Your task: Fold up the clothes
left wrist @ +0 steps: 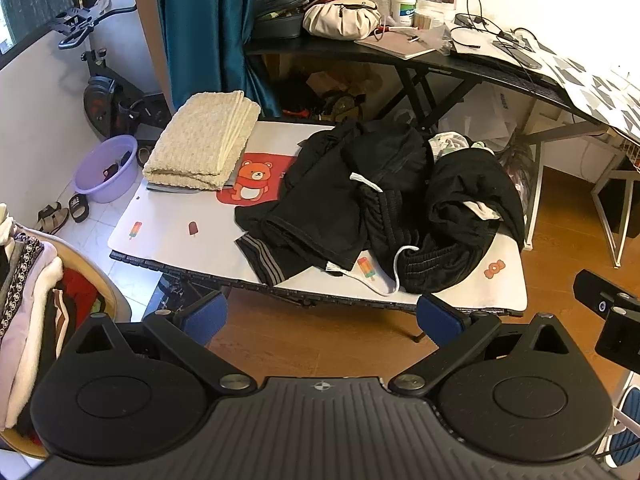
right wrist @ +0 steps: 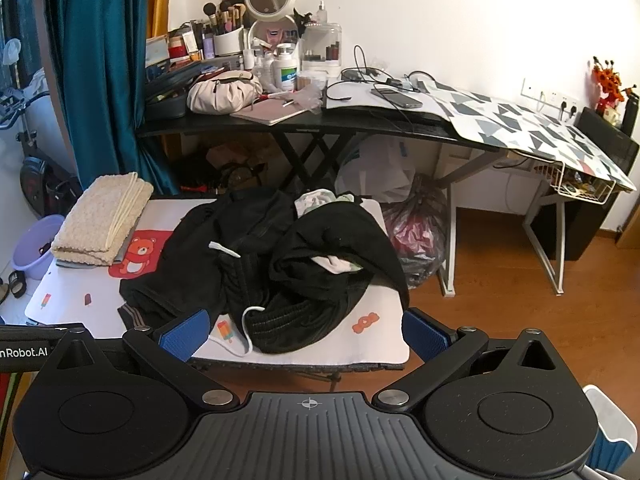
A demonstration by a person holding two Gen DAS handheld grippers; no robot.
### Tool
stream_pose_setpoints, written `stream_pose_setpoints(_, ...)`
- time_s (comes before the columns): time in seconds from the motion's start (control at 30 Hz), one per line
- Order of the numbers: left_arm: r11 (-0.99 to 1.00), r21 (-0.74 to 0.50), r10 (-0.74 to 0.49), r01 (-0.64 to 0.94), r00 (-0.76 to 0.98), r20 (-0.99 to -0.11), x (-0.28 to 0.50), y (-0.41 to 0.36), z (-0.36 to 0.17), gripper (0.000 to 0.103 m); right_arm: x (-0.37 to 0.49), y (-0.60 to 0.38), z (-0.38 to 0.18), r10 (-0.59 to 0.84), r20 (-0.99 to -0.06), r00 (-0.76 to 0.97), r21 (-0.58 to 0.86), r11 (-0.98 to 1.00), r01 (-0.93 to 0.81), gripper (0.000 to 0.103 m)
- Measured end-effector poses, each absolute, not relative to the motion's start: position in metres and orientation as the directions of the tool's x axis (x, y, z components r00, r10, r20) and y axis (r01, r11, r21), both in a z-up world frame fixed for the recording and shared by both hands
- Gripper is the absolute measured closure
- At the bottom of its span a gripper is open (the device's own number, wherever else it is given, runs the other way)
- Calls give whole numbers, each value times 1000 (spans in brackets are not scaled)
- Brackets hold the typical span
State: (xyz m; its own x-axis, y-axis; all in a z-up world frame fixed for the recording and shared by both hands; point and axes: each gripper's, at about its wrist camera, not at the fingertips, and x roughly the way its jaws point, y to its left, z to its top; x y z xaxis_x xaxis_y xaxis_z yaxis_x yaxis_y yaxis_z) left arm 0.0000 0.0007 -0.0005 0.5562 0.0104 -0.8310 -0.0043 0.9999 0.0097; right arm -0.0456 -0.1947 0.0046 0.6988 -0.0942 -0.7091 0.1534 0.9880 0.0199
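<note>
Holding both tools tilted downward short of the low table (left wrist: 168,220), we keep the left gripper (left wrist: 320,316) and the right gripper (right wrist: 306,332) spread wide, with nothing between their blue pads (left wrist: 204,316). Ahead of them and apart from both, the heap of black clothes (left wrist: 372,200) lies crumpled on the table's printed mat, a white drawstring (right wrist: 246,324) trailing toward the near edge. A folded cream towel (left wrist: 200,140) sits at the far left corner, well apart from the heap.
</note>
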Motion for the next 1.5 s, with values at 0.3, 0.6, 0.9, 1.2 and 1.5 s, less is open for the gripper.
stream_pose_setpoints(0.3,1000,5,8,-7,545,-838,0,4,-4,0,-43,-188,4,-88,-714,695,7,991,133,1)
stream_pose_setpoints(0.6,1000,21,30,-22,541,-841,-2,-1,-1,0,-46,-191,4,-83,-709,700,17,991,135,1)
stream_pose_setpoints(0.9,999,28,42,-35,535,-844,-5,-4,-2,0,-44,-190,3,-69,-711,700,12,994,111,1)
stream_pose_setpoints(1.2,998,36,55,-47,530,-846,-4,-11,-2,0,-40,-195,2,-69,-719,692,12,994,112,1)
stream_pose_setpoints(1.5,997,42,71,-67,520,-851,-1,-21,-4,0,-38,-210,-1,-73,-721,689,15,992,122,1)
